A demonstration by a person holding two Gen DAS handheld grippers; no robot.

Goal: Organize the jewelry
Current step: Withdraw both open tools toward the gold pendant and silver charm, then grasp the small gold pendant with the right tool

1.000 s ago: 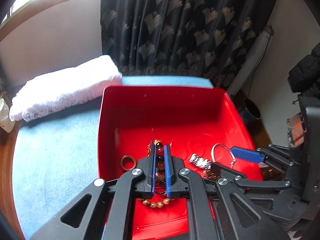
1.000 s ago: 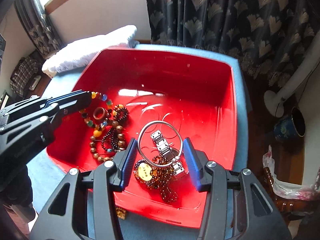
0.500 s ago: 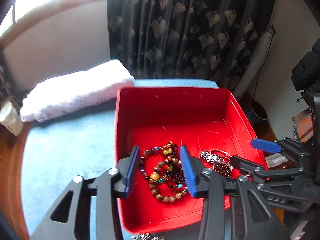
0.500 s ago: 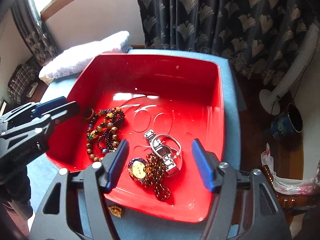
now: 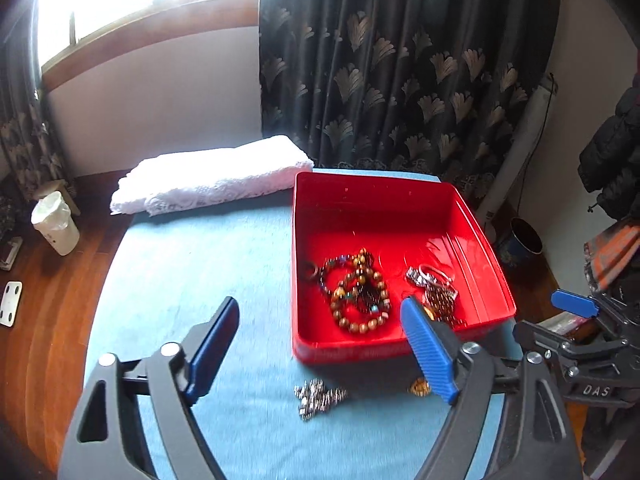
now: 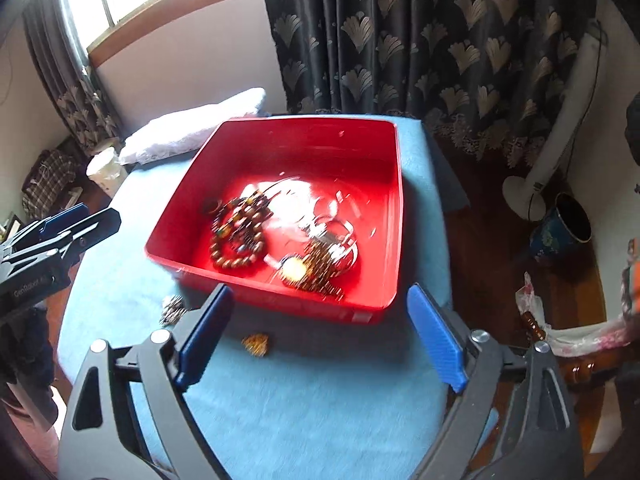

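Note:
A red tray (image 5: 384, 196) (image 6: 376, 136) stands on a blue cloth-covered table (image 5: 200, 264) (image 6: 304, 400). In it lie beaded bracelets (image 5: 358, 292) (image 6: 238, 236), a metal watch and a bangle (image 5: 432, 278) (image 6: 332, 240). On the cloth in front of the tray lie a silver chain piece (image 5: 318, 396) (image 6: 173, 308) and a small gold piece (image 5: 419, 387) (image 6: 256, 344). My left gripper (image 5: 320, 344) is open and empty above the cloth, near the silver piece. My right gripper (image 6: 320, 340) is open and empty, in front of the tray.
A folded white towel (image 5: 212, 180) lies at the table's far left corner. A dark curtain (image 5: 400, 60) hangs behind. A white bin (image 5: 56, 224) stands on the wooden floor at the left, a fan stand (image 6: 532, 196) and a dark pot (image 6: 560, 228) at the right.
The left gripper let go of the beaded bracelets in the tray, opened wide and pulled back. The right gripper also opened wider and pulled back from the tray.

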